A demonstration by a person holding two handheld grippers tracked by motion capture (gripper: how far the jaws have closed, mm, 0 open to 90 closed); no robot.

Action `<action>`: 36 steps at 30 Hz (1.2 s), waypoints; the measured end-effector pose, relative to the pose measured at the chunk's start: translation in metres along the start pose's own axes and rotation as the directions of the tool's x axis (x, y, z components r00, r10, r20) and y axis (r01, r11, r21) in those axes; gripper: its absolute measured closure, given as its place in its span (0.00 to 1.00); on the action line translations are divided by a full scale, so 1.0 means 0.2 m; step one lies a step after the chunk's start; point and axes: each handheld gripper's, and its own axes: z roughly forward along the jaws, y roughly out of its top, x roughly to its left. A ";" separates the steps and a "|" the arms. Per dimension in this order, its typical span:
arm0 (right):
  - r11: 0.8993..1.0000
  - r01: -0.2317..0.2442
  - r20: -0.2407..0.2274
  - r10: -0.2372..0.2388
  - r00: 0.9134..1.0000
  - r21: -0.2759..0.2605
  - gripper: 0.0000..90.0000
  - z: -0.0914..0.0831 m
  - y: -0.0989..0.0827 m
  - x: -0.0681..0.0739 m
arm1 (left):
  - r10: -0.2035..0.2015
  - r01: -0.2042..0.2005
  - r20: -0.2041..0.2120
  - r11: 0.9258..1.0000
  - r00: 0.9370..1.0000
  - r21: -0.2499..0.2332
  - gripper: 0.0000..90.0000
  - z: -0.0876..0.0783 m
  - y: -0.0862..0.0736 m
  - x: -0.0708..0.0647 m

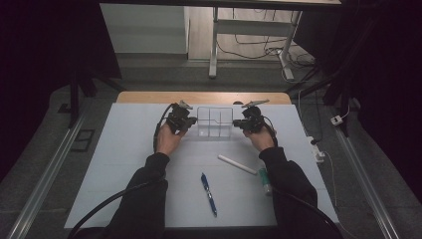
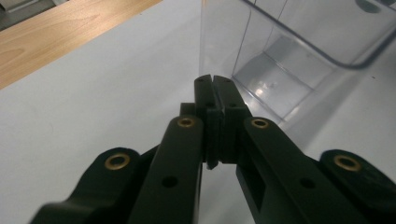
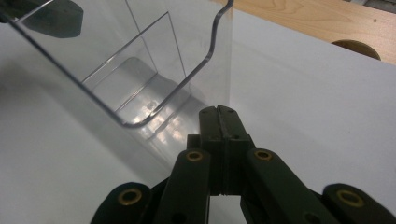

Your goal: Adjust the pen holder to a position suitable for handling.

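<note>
From above, the person is working at the bench (image 1: pixel 124 164) with a claw in each hand, one at either end of the clear plastic organizer (image 1: pixel 215 122) that is standing near the far edge of the white sheet. The left claw (image 1: pixel 188 122) is sitting at the organizer's left end wall and the right claw (image 1: pixel 239 124) at its right end wall. I judge the step in hand to be taking hold of the box by its two ends. Nearer the person a white stick (image 1: pixel 237 164), a blue pen (image 1: pixel 209 193) and a green-capped tube (image 1: pixel 264 180) are lying loose, well apart from the box.

In the left gripper view the left claw (image 2: pixel 214 80) is looking pressed together, its jaws meeting right at the corner edge of the organizer (image 2: pixel 280 70); whether a wall is pinched between them I cannot tell.

In the right gripper view the right claw (image 3: pixel 219 111) is likewise together, its tip at the foot of the organizer's (image 3: pixel 140 74) end wall, which is rising straight from the seam; a pinch looks likely but is not certain.

The next move is calling for both hands travelling together and level, since an uneven pull could twist the thin plastic free.
</note>
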 end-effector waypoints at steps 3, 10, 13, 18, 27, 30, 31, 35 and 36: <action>1.000 0.003 0.010 -0.003 1.000 0.004 1.00 0.01 0.01 0.00 | 0.001 -0.001 -0.020 1.000 1.000 -0.001 0.98 0.01 0.01 0.00; 1.000 -0.009 0.032 0.009 0.999 0.003 1.00 0.06 0.03 -0.03 | -0.012 0.012 -0.036 1.000 0.999 0.001 0.98 0.04 0.04 0.03; 1.000 -0.012 0.037 0.012 0.999 0.002 1.00 0.07 0.04 -0.04 | -0.029 0.029 -0.041 1.000 0.999 -0.002 0.98 0.06 0.04 0.04; 1.000 -0.018 0.042 0.017 0.999 0.007 1.00 0.09 0.04 -0.05 | -0.050 0.049 -0.063 0.999 0.997 -0.003 0.98 0.10 0.07 0.03; 1.000 -0.012 0.045 0.012 0.999 0.013 1.00 0.10 0.05 -0.07 | -0.066 0.066 -0.047 0.998 0.997 0.002 0.98 0.14 0.05 0.02; 1.000 -0.020 0.042 0.019 0.999 0.013 1.00 0.10 0.05 -0.07 | -0.055 0.055 -0.047 0.998 0.997 0.012 0.98 0.13 0.05 0.02; 1.000 -0.016 0.039 0.015 0.999 0.016 1.00 0.10 0.05 -0.06 | -0.049 0.049 -0.048 0.999 0.998 0.018 0.98 0.13 0.05 0.02; 1.000 -0.005 0.034 0.005 0.999 0.017 1.00 0.11 0.05 -0.05 | -0.015 0.017 -0.048 0.999 0.999 0.040 0.98 0.11 0.05 0.02; 1.000 -0.003 0.034 0.003 0.999 0.019 1.00 0.11 0.05 -0.04 | -0.007 0.009 -0.047 0.999 0.999 0.045 0.98 0.11 0.05 0.02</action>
